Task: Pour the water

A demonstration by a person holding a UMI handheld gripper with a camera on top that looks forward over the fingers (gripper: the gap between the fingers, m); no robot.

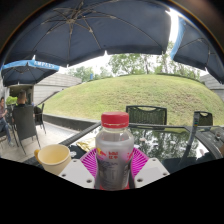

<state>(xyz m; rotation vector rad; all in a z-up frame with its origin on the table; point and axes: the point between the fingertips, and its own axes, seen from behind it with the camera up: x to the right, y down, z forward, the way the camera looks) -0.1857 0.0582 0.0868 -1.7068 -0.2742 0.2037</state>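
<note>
A clear plastic bottle with a red cap and a red-and-white label stands upright between my fingers, held above the table. My gripper is shut on the bottle, the magenta pads pressing its sides. A cream-coloured cup stands on the table to the left of the bottle, a little ahead of the left finger. The bottle's base is hidden low between the fingers.
A glass-topped outdoor table stretches ahead, with dark chairs at its far side and more chairs at the left. A big dark umbrella spreads overhead. A grassy mound rises beyond.
</note>
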